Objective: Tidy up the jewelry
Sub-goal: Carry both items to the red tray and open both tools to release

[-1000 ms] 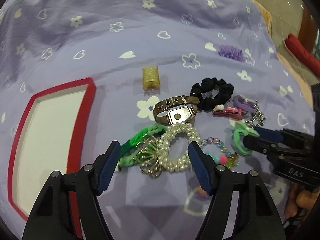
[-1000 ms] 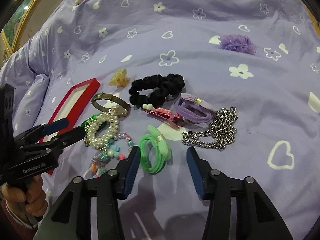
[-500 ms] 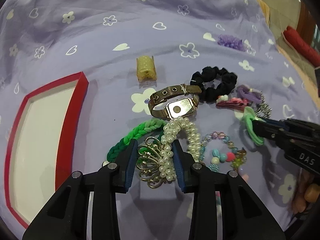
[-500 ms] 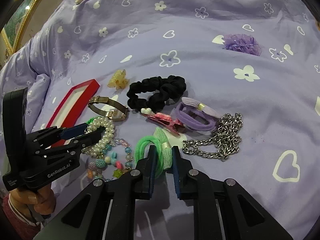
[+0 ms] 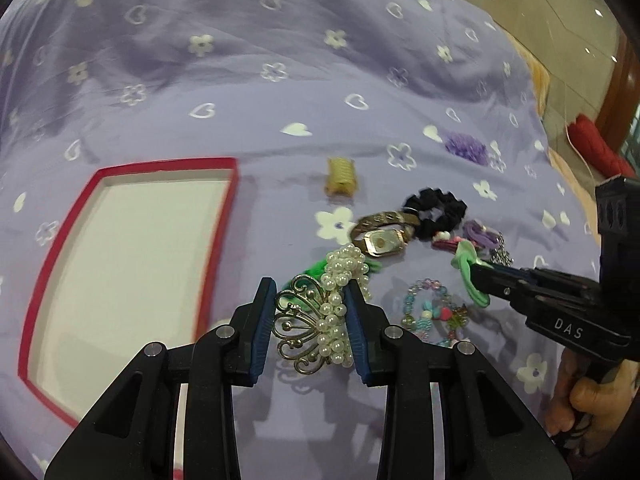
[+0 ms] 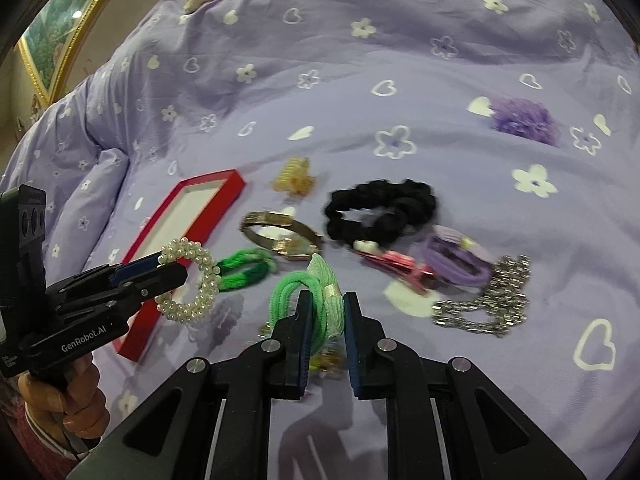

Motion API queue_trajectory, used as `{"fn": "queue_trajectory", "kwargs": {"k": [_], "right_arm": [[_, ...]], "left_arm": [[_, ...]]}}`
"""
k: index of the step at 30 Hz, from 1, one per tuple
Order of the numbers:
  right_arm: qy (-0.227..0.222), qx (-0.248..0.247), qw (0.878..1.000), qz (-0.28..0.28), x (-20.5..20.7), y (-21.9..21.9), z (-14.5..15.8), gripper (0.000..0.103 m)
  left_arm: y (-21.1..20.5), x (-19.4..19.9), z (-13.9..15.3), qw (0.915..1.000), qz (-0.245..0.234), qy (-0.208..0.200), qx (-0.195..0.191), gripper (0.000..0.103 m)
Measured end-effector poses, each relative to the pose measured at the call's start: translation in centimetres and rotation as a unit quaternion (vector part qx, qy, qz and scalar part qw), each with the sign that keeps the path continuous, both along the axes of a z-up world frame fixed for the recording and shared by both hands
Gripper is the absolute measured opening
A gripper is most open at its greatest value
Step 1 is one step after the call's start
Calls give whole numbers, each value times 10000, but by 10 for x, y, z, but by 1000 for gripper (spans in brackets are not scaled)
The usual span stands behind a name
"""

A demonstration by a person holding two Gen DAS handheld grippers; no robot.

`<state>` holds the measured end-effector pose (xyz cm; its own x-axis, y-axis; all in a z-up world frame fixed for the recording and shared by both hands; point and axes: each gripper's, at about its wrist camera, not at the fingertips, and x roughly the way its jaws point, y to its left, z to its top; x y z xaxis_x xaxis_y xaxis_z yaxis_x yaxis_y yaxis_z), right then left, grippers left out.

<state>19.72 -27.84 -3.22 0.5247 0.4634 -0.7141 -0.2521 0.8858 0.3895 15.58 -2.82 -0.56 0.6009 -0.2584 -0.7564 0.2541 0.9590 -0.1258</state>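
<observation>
Now both claws carry a piece, where a second ago they hung spread above the pile on the lilac bedspread [image 5: 280, 92] printed with white hearts and flowers. The left claw [image 5: 310, 322] is pressed onto the white pearl bracelet with its gold filigree butterfly charm [image 5: 320, 320], which hangs between the blue pads; in the right wrist view that bracelet [image 6: 192, 280] is lifted clear of the bed, at about 9 o'clock from the twisted green cord bracelet [image 6: 244, 268] it lay against before. The right claw [image 6: 326, 322] is nearly closed, pinching the mint-green elastic hair tie with a fabric bow [image 6: 308, 296]; the left wrist view shows that tie [image 5: 470, 270] raised off the cover at 3 o'clock. The red-rimmed shallow box with a white inside [image 5: 124, 264] lies at 9 o'clock of the pile and sits larger in the left view than earlier. Unmoved on the bedspread are the gold-toned wristwatch [image 6: 284, 236], black scrunchie [image 6: 380, 208], yellow claw clip [image 6: 294, 178], pink hair clip [image 6: 396, 264], purple hair ties [image 6: 456, 258], silver chain [image 6: 488, 300], pastel bead bracelet [image 5: 432, 312] and purple pompom [image 6: 524, 118]. A hand [image 6: 64, 400] grips the left tool's handle.
</observation>
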Motion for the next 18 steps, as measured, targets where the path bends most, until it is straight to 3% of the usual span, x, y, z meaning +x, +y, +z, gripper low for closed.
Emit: {"fn": "queue_trajectory", "kwargs": {"k": [18], "right_arm": [[-148, 183, 9952, 949, 12, 116, 21, 15]], "left_arm": [[110, 2, 4, 9953, 935, 0, -267, 32]]}}
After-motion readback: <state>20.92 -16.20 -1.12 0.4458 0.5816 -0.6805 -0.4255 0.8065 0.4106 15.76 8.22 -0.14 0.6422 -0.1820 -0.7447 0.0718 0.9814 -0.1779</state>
